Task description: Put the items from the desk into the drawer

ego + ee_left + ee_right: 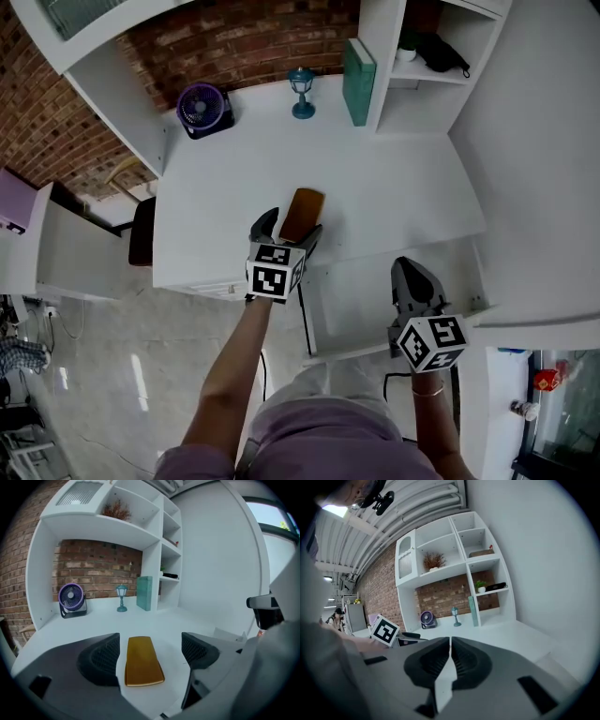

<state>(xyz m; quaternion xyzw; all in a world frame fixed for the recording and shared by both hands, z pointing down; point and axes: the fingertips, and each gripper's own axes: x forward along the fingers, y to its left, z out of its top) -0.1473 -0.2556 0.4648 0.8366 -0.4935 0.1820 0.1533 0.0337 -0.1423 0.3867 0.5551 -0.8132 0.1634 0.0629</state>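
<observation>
A flat golden-brown case [303,212] lies on the white desk [394,187] near its front edge. My left gripper [291,226] is open, one jaw on each side of the case's near end. In the left gripper view the case [142,660] sits between the two dark pads [100,660] with a small gap on each side. The white drawer [361,281] stands pulled out below the desk's front right. My right gripper [412,272] hangs over the drawer, shut and holding nothing; in its own view the right gripper [450,660] shows its jaws pressed together.
At the back of the desk stand a purple fan [200,108], a small blue lantern [302,93] and a teal book [357,82] leaning on the shelf unit [427,84]. A brick wall [244,37] lies behind. Another desk edge [56,253] is at the left.
</observation>
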